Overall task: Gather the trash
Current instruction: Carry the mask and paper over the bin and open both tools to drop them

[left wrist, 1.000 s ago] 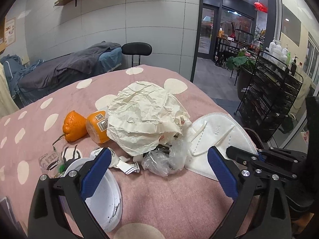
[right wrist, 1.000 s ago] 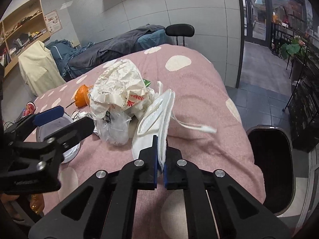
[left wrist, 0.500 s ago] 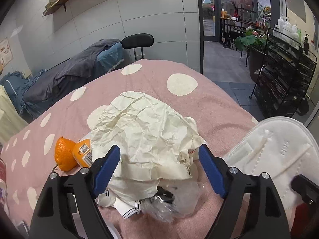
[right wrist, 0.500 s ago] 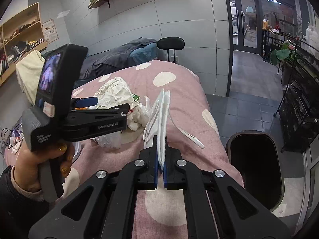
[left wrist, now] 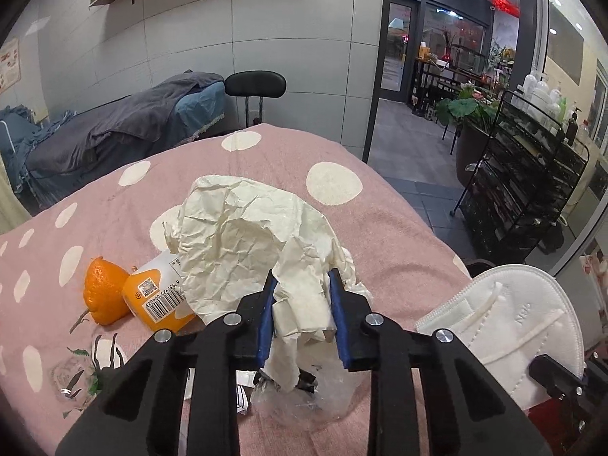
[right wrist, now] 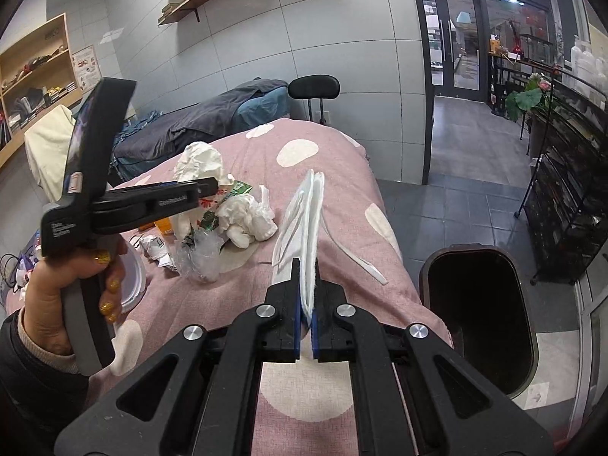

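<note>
Two grippers, each gripping one piece of trash. Left gripper (left wrist: 301, 319), fingers narrowed on a fold of one crumpled cream paper (left wrist: 243, 239), above the bench (left wrist: 380, 235) (pink cloth, white dots). Right gripper (right wrist: 306, 306), fingers pinched tight on one white face mask (right wrist: 307, 224), raised beside one dark bin (right wrist: 478, 319). Seen only from the left wrist: one orange peel (left wrist: 102, 292), one barcoded orange carton (left wrist: 159, 300). Seen only from the right: bin, white tissue wad (right wrist: 250, 220), left hand (right wrist: 76, 281).

This looks like a massage or beauty salon. A treatment bed (left wrist: 125, 129) under grey covers stands by the far tiled wall, and a black wire rack (left wrist: 532, 190) of pump bottles stands right. Glass doors (right wrist: 456, 38) open far right toward a plant-lined entrance.
</note>
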### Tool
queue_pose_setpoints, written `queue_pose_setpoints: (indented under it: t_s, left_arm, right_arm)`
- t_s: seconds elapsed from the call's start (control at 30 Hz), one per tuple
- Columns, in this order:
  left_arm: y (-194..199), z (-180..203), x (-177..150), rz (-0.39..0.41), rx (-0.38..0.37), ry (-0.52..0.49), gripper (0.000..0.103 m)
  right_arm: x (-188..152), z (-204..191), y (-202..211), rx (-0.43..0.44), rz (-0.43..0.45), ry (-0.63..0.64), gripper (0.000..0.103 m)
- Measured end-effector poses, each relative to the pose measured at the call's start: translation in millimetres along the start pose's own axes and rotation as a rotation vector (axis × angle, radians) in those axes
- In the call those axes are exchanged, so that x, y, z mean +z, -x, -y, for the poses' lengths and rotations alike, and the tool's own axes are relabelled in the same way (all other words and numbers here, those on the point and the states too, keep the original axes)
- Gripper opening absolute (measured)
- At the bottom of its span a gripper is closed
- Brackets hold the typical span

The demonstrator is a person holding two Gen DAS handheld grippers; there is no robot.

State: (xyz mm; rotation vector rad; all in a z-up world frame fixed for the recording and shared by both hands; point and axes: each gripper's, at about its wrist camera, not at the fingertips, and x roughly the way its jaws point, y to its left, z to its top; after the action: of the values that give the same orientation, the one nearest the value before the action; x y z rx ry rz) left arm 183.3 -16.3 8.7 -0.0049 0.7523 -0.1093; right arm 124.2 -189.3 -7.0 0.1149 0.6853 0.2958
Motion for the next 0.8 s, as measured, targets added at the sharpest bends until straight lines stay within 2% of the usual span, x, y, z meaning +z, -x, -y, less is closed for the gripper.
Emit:
queue_pose_setpoints:
  t_s: [0.23, 0.4, 0.6, 0.8]
  left_arm:
    - [42.3, 3.7, 5.0, 0.116, -0.039, 0.022, 0.024]
    - [65.8, 20.9, 5.3, 0.172, -0.107, 0.013, 0.024]
    - [69.0, 62.5, 0.9, 0.187, -0.198, -0.052, 0.024]
    - [54.4, 101.0, -4.3, 0.147, -0.29, -0.116, 0.024]
  right_arm:
    - [-2.3, 4.7, 8.5, -0.012, 0.028, -0.017, 0.004]
    - [-2.3, 11.6, 18.3, -0.044, 0.059, -0.021, 0.004]
    - [-2.0, 35.6, 34.2, -0.108, 0.099, -0.058, 0.004]
    - [-4.9, 74.4, 45.5, -0.216, 0.12, -0.102, 0.004]
